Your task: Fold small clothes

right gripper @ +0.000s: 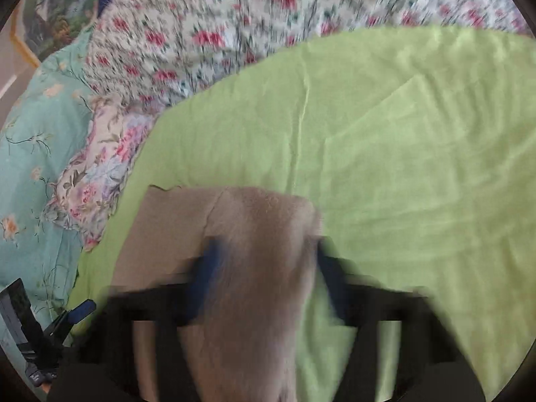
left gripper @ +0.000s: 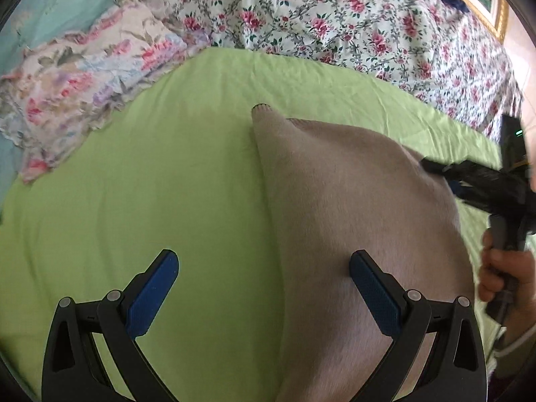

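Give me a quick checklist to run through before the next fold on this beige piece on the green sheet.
1. Left gripper free to grab: ok, jaws wide apart, nothing between them.
2. Left gripper lined up on the beige garment: ok, one finger over the cloth, the other over the green sheet, straddling the edge.
3. Right gripper hold on the garment: cannot tell, cloth lies between the blurred fingers, closure unclear.
4. Garment flat: not ok, one part rises in a peak toward the right gripper.
5. Landing area on the sheet: ok, only light wrinkles.
6. Floral bedding away from the garment: ok.
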The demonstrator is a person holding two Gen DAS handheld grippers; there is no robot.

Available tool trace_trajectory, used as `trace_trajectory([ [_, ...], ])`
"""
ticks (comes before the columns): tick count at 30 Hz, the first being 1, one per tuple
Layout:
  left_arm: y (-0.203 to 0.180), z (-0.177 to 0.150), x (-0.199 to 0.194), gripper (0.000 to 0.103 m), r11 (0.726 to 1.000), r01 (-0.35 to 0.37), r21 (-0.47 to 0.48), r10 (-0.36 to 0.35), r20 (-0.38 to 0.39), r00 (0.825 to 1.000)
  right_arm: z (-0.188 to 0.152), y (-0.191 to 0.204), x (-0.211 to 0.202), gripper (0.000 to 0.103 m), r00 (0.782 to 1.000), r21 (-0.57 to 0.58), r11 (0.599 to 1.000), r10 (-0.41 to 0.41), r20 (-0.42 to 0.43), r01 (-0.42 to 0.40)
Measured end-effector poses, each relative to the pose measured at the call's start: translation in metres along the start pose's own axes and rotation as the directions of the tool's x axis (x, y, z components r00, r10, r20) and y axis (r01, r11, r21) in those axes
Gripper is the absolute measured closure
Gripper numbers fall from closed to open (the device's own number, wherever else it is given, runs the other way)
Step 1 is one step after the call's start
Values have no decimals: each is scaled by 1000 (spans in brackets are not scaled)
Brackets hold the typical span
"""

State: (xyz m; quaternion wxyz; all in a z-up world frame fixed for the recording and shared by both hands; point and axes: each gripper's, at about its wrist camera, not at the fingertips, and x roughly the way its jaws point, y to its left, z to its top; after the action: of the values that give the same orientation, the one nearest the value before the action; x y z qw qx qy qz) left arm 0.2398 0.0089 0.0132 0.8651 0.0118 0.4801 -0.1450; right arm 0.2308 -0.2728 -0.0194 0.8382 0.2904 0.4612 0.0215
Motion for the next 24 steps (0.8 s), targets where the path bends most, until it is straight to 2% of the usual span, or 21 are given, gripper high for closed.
trace_trajectory([
  [1,-1,3,3,0,1000,2,-3,-2,-5,1000,1,0,0,94,1000,7,1000,8,3,-8],
  [4,-8,9,7,0,999,-24,26,24,9,1000,-2,10,-29,94,992,-40,999,-7,125,12],
  [5,-12,8,9,0,998,-38,42,37,11,999,-3,9,-32,94,990,-44,999,-19,137,25],
  [7,-18,6,17,0,996,-55,73,54,9,998,-5,4,-26,94,990,-50,996,-68,127,75],
  [9,-23,3,24,0,994,-67,90,66,14,998,-9,-4,-5,94,993,-45,994,-95,64,98],
  [10,-24,1,26,0,993,-68,94,67,18,998,-11,-9,1,92,995,-33,995,-88,42,90],
  [13,-22,1,28,0,994,-65,87,64,10,998,-13,-14,-5,83,995,14,996,-84,59,83],
  [16,-22,-2,23,0,993,-78,86,76,19,997,-17,-8,-31,73,990,43,995,-93,104,89],
  [20,-24,-8,25,0,992,-88,86,85,36,996,-39,6,-70,59,986,41,998,-62,155,57],
  [24,-16,-6,22,0,998,-56,42,55,17,998,-66,23,-89,56,989,19,999,-38,140,36],
])
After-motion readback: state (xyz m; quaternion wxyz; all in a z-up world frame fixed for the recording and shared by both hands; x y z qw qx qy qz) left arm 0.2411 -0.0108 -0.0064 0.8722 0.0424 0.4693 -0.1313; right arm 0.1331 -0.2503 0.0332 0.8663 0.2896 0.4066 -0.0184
